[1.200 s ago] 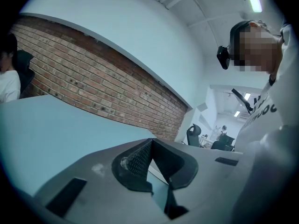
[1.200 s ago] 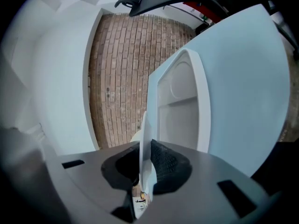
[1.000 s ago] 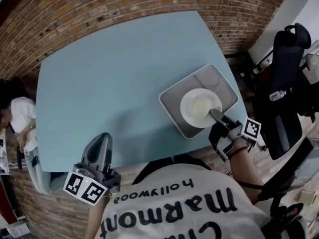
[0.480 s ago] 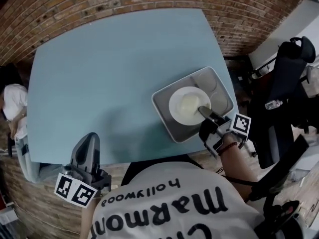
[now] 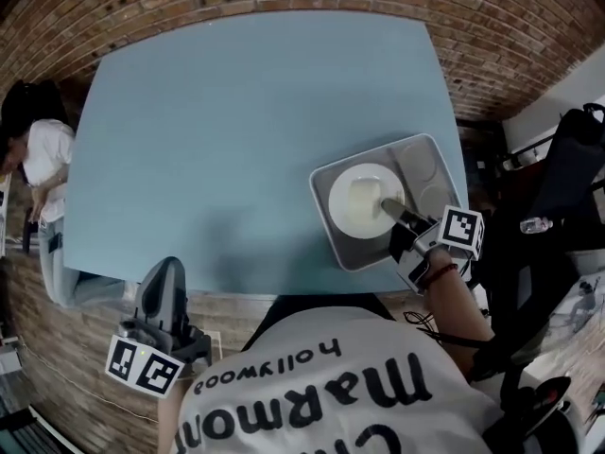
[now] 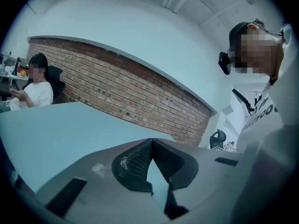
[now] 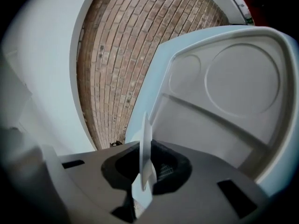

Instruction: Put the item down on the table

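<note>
The right gripper (image 5: 395,211) pinched the near rim of the white plate (image 5: 359,197), right of middle, over the grey tray (image 5: 430,164). Bare table (image 5: 236,130) lay to the plate's left. The left gripper (image 5: 163,291), lower left, had its jaws pressed together on nothing

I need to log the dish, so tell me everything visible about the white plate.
The white plate is round, shallow and bare, ceramic-looking. It sits over the large compartment of the grey tray. The right gripper is shut on its near rim; whether it touches the tray is unclear.
</note>
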`<state>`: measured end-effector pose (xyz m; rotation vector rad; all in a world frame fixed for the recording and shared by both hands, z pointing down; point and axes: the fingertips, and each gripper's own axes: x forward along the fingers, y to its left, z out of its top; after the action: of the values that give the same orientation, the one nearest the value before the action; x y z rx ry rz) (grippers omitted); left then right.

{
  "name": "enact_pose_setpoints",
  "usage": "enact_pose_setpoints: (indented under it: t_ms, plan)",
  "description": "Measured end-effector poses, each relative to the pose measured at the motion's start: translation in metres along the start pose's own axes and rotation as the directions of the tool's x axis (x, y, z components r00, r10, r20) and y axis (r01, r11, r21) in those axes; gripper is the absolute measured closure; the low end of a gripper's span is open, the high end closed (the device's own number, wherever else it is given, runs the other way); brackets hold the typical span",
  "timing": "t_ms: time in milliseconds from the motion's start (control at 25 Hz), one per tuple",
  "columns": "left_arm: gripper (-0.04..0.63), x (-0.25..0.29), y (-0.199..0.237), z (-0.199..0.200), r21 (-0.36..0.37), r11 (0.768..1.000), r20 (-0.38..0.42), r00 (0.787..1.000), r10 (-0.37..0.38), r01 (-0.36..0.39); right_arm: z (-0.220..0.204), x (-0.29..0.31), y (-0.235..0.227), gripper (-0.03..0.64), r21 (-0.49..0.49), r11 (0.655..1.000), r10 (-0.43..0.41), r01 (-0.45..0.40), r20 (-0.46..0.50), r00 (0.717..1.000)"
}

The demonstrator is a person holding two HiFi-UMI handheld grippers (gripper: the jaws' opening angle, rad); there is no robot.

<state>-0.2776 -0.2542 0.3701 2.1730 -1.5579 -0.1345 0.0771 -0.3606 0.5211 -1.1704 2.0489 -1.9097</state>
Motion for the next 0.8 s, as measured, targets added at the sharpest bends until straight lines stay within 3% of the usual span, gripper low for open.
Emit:
enact_pose_setpoints:
  t_ms: [360,520,680,800]
  plan:
    - [0.589,-0.013,-0.01,0.005,0.01,0.999,-0.005,0.999,0.033,-0.033,-0.004,0.003,0.0,0.584,-0.05,0.998,-0.031,0.028,-0.055,0.998]
    - [0.589,-0.017,-0.014,0.006,0.018,0.999,0.002,0.999,0.037,-0.037,-0.005,0.002,-0.007,0.588,-0.089,0.991,-0.111,0.104,-0.073,0.991]
    - [0.589,-0.019,-0.018,0.002,0.017,0.999,0.001,0.999,0.039,-0.039,-0.002,0.002,-0.012,0.588,-0.199,0.96,-0.213,0.195,-0.073,0.974]
    - [0.589,-0.018,-0.022,-0.001,0.018,0.999,0.003,1.0,0.03,-0.03,0.001,0.003,-0.014,0.586,-0.306,0.919,-0.279,0.249,-0.057,0.959]
